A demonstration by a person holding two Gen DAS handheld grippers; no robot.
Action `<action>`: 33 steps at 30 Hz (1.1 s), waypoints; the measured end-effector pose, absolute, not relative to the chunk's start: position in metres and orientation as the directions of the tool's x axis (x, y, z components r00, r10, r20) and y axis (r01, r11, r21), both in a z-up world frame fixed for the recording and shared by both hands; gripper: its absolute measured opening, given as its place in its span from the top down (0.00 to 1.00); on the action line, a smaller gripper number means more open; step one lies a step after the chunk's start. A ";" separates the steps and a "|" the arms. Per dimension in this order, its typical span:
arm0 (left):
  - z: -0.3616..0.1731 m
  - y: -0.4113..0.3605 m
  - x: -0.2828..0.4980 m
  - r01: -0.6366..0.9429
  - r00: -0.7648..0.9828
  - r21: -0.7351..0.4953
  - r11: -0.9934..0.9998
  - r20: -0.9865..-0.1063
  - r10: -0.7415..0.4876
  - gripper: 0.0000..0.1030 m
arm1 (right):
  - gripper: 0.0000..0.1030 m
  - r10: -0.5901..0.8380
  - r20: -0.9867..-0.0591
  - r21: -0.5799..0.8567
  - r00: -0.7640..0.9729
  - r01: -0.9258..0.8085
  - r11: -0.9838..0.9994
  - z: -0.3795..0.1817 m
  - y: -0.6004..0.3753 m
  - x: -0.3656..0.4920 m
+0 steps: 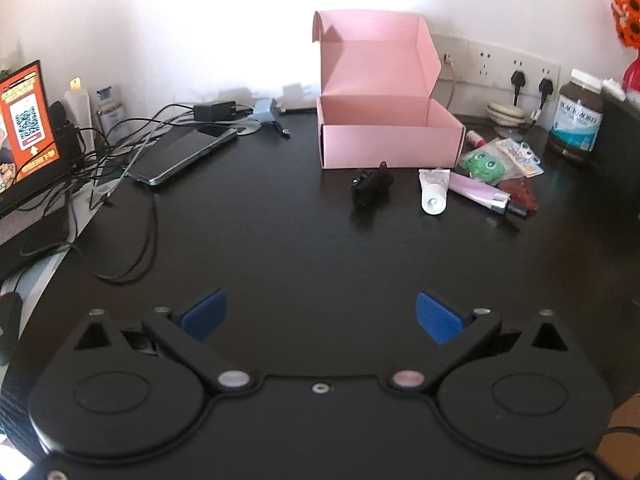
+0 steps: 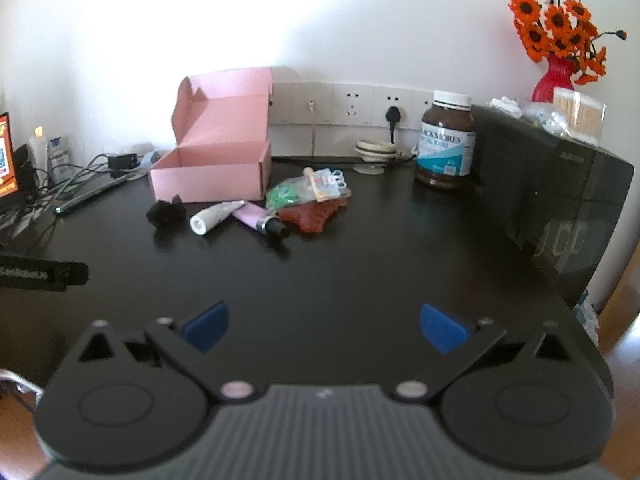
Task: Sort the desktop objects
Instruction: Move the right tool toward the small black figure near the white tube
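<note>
Both my tongs, left (image 1: 320, 314) and right (image 2: 324, 326), wide, empty. Clutter sits right of the box (image 1: 390, 136). Risk: tube (image 1: 434, 192) rolls off the pads, overlapping items drag along.

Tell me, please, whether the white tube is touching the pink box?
Apart. In the left wrist view, a strip of dark desk shows between the white tube and the front wall of the pink box.
</note>
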State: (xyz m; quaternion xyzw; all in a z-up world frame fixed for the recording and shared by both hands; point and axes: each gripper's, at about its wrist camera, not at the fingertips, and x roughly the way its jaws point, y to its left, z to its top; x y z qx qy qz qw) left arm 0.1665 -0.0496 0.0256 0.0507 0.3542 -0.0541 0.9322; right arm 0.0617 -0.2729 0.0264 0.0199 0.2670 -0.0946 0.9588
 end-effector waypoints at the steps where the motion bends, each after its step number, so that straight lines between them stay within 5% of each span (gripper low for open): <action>1: 0.025 -0.052 0.171 0.143 0.733 0.056 0.988 -0.677 -0.067 0.00 | 0.01 -0.174 -0.516 -0.014 0.839 0.195 0.981 0.027 -0.274 0.064; 12: 0.017 -0.080 0.215 0.173 0.691 0.079 0.982 -0.720 -0.064 0.00 | 0.01 -0.199 -0.527 -0.011 0.826 0.227 0.974 0.030 -0.290 0.088; 22: 0.017 -0.096 0.232 0.158 0.765 0.178 0.971 -0.643 -0.007 0.00 | 0.01 -0.213 -0.545 -0.021 0.811 0.241 0.970 0.028 -0.299 0.117; 33: 0.010 -0.093 0.259 0.180 0.733 0.124 0.976 -0.678 -0.049 0.00 | 0.01 -0.163 -0.573 0.039 0.804 0.224 0.974 0.029 -0.307 0.171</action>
